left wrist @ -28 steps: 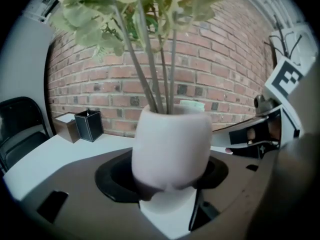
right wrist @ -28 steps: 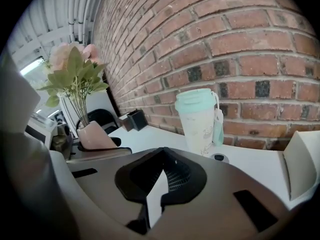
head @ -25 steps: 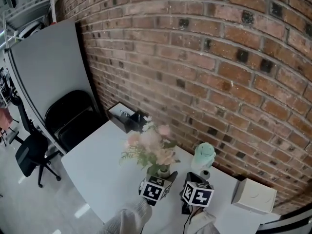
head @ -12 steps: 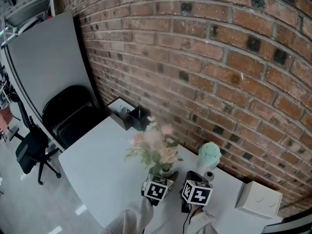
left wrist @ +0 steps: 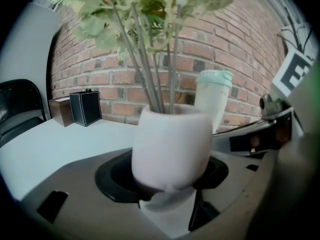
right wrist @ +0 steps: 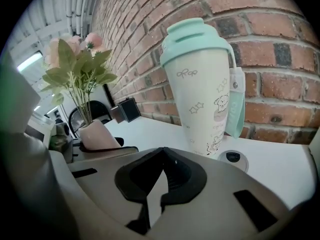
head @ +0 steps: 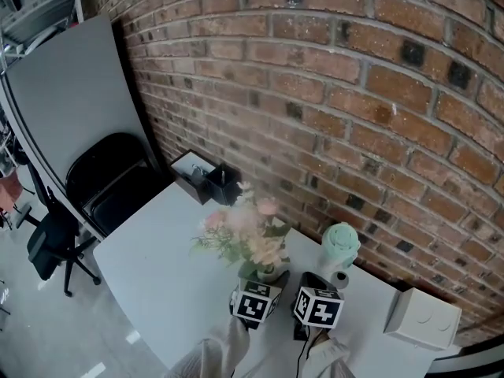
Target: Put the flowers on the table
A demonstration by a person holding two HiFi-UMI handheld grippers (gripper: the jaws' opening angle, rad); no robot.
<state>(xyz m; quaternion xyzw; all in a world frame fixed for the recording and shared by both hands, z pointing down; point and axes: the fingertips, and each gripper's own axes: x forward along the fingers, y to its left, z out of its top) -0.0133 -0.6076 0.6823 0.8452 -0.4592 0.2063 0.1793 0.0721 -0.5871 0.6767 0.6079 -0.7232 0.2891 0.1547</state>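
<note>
Left claw point(head: 273, 281) is gripping the pale pink ceramic vase point(left wrist: 170, 144) of pink flowers point(head: 248, 231); right claw point(right wrist: 161, 172) beside it is sitting closed, empty.

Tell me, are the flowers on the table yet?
Not quite. Done: the flowers in their vase are already over the table. In hand: the left gripper is shut on the vase, while the right gripper is shut on nothing, facing the cup. Left: set the vase down and let go. I cannot tell whether its base touches the table.
</note>
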